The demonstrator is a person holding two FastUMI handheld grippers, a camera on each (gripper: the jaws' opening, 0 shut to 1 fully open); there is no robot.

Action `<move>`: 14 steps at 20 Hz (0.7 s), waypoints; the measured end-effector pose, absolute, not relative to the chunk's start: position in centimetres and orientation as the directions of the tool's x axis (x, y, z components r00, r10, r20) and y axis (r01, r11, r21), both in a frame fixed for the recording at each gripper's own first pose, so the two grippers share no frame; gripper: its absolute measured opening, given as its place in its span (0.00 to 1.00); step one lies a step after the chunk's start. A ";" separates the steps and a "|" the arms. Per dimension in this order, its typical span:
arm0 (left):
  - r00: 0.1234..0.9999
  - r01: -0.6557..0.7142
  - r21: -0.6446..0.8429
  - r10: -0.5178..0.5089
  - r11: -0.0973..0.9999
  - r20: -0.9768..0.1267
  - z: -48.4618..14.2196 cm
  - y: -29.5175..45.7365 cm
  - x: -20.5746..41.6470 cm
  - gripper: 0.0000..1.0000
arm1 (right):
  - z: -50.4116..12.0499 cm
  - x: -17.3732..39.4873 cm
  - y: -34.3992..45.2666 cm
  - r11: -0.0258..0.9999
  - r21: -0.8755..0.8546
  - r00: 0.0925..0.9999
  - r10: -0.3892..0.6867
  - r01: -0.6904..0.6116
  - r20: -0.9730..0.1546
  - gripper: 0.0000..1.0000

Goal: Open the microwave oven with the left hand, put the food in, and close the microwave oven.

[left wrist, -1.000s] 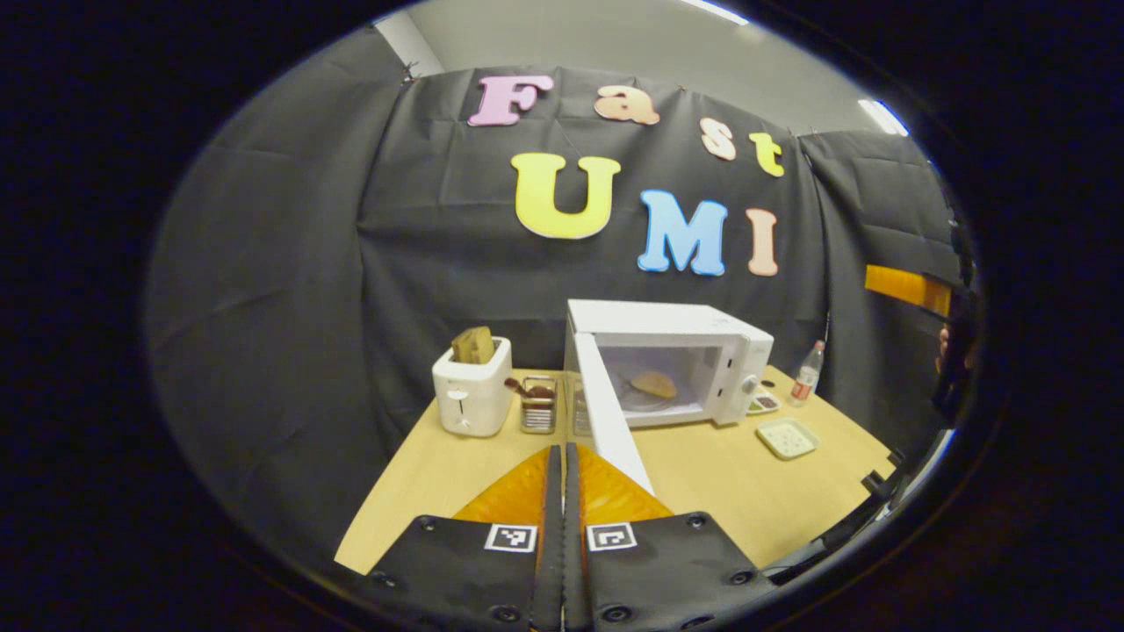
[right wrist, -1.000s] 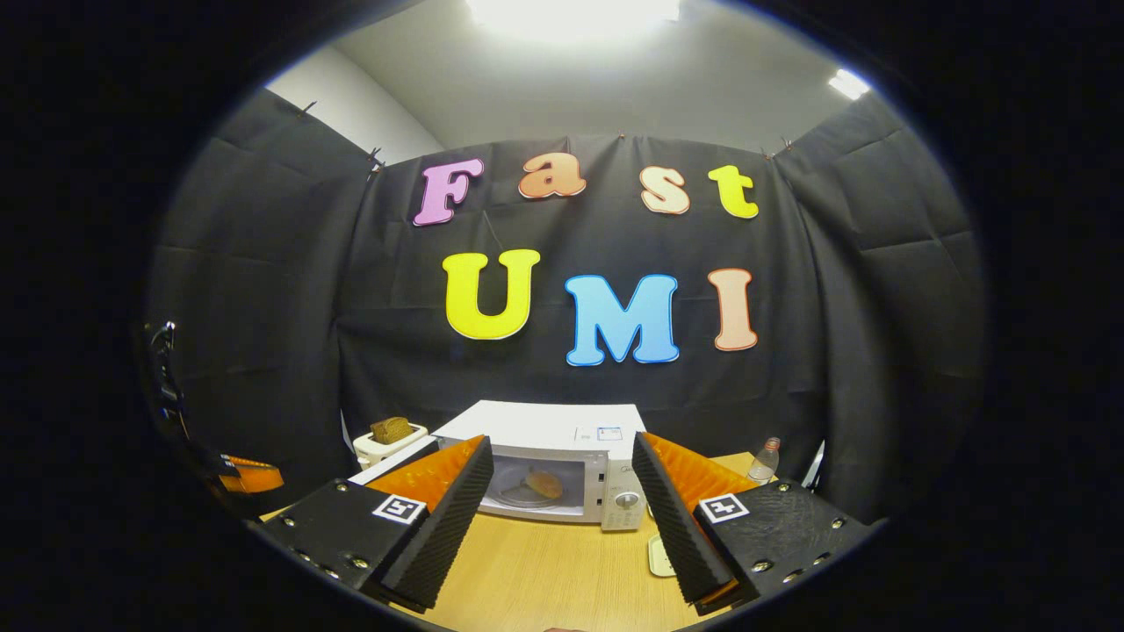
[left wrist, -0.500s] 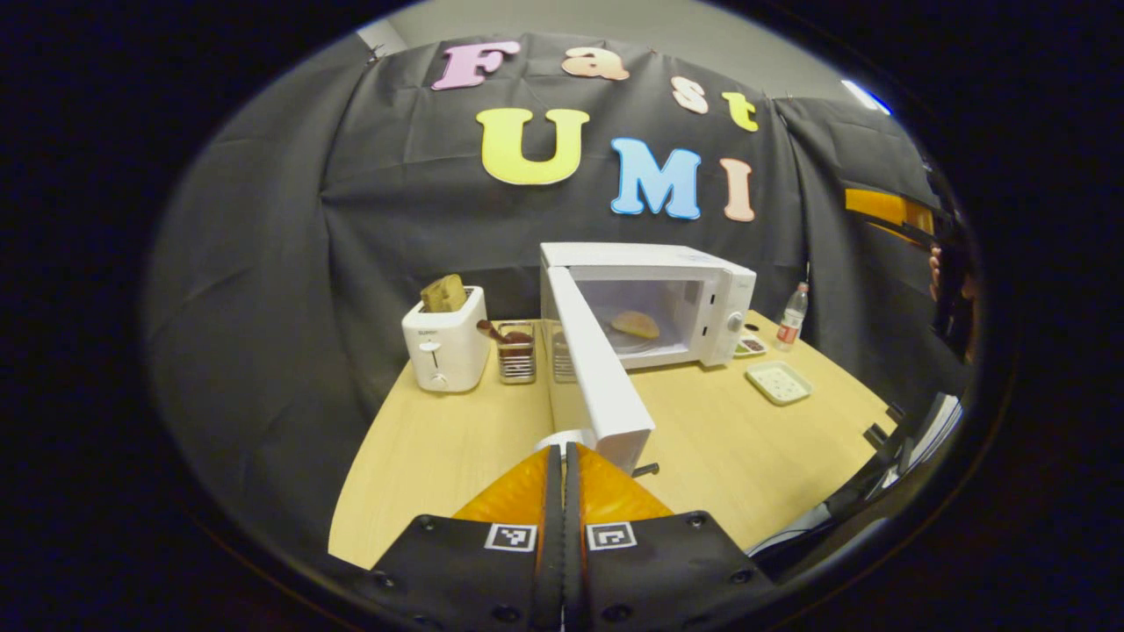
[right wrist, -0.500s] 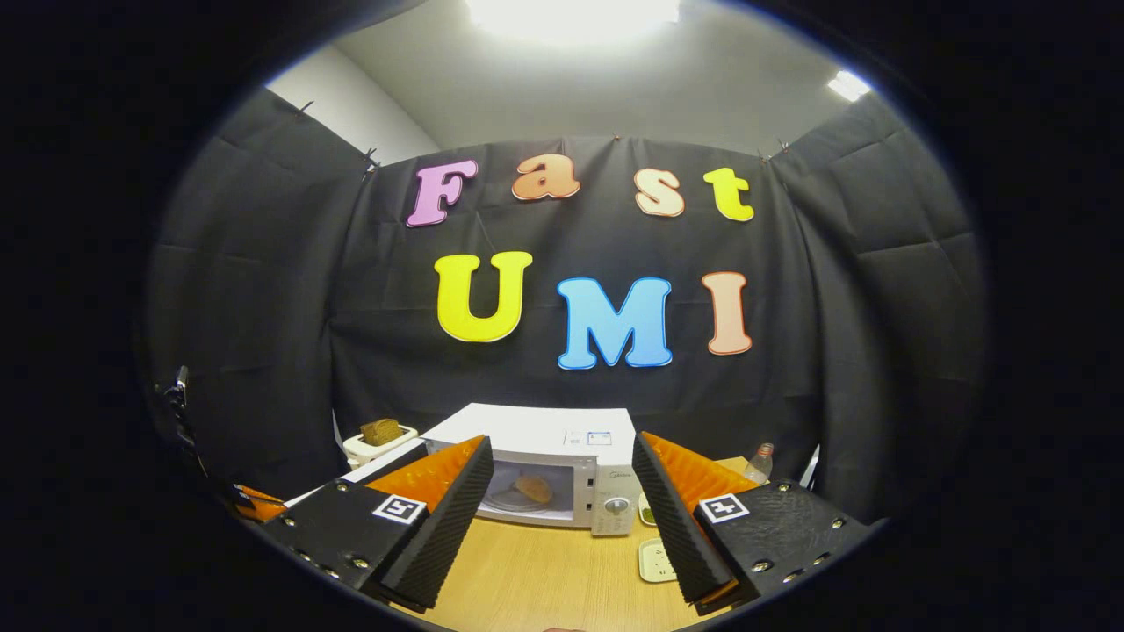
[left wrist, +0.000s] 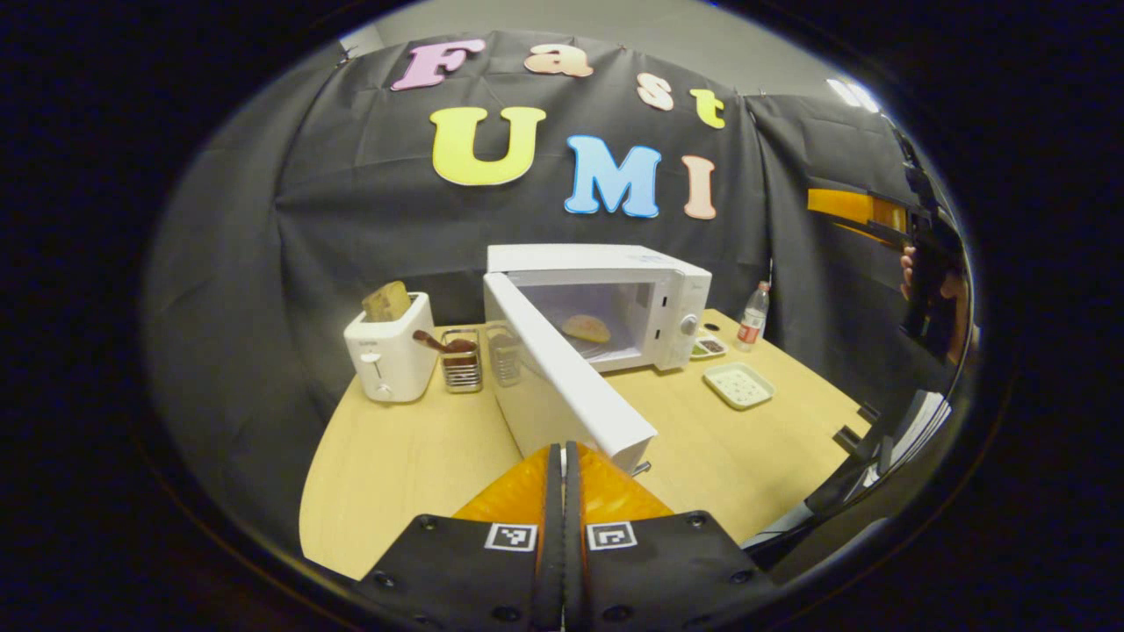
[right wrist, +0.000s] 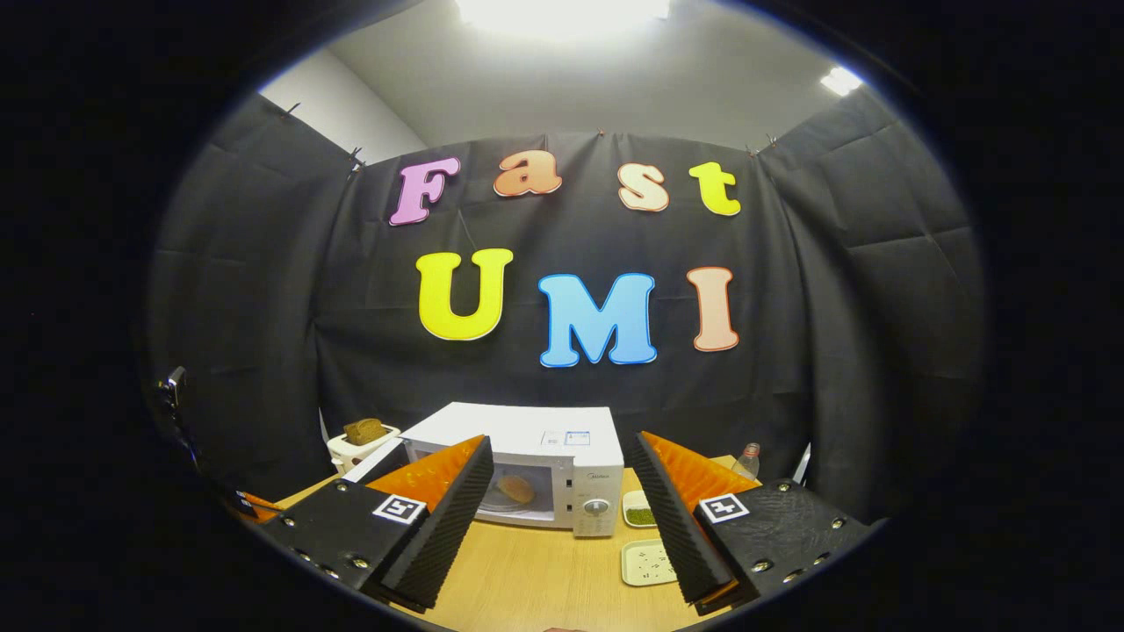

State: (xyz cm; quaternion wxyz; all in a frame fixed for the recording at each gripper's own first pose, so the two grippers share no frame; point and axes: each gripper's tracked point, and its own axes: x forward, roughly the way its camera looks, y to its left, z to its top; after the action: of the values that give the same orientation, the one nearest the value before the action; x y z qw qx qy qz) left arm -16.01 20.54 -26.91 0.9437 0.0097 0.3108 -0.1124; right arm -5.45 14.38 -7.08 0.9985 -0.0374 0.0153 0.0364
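1. One bun-like piece of food (left wrist: pixel 586 328) is already lying inside the microwave oven (left wrist: pixel 615 298), which is standing at the back of the worktop (left wrist: pixel 413 456); closing appears to be the remaining step.
2. The door (left wrist: pixel 571 386) is swinging wide open toward the camera, its free edge sitting just beyond the left hand-held gripper (left wrist: pixel 563 465), whose fingers are pressed together with nothing between them.
3. To close it well, I judge the pressed fingers should be pushing on the door's outer face near the free edge, sweeping along the hinge arc until the latch is catching, rather than jabbing at the middle.
4. The right hand-held gripper (right wrist: pixel 558 509) is hanging spread and empty, well in front of the oven; keeping it back from the door's path looks wise.
5. Left of the oven, a toaster (left wrist: pixel 389 355) with a slice in it and two wire baskets (left wrist: pixel 479 358) are standing close by; a small tray (left wrist: pixel 738 384) and a bottle (left wrist: pixel 751 316) are sitting to its right.
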 end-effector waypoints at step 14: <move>0.710 0.379 -0.109 -0.365 0.919 -0.602 -27.8 10.6 -11.8 0.07 | -4.6 -3.1 9.7 0.996 -0.074 0.999 0.046 -0.046 -0.001 0.97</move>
State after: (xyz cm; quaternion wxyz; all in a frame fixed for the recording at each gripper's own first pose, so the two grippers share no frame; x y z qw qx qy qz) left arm -11.84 10.59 -27.85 0.9247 0.0113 0.3231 -0.2011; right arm -3.15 9.69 -4.62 0.9991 -0.0369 -0.0002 0.0231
